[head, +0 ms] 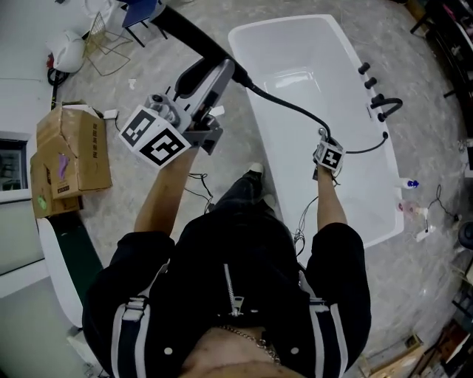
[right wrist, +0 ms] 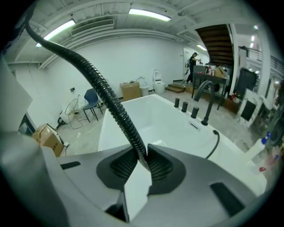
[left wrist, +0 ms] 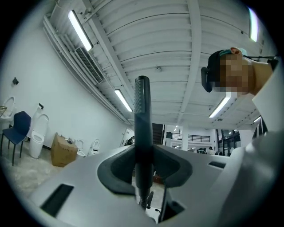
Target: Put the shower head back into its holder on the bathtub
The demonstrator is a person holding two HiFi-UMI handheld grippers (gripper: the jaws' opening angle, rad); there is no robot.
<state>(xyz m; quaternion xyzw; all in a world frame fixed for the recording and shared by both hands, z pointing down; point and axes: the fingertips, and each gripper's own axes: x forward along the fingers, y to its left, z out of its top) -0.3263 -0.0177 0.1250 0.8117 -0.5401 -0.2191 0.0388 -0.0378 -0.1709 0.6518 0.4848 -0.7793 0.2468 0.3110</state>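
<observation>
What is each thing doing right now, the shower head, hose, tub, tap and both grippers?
shower head, held in the left gripper
hose, pinched in the right gripper
left gripper, shut on the shower head
right gripper, shut on the hose
tub, empty
tap, off

Two cardboard boxes (head: 72,159), a blue chair (head: 142,10) beyond them

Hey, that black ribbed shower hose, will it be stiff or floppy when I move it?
Probably floppy: the hose curves loosely from the shower head in the left gripper to the right gripper. Its ribs likely give the shut jaws some bite, so slipping seems unlikely. It may drag over the bathtub rim.
</observation>
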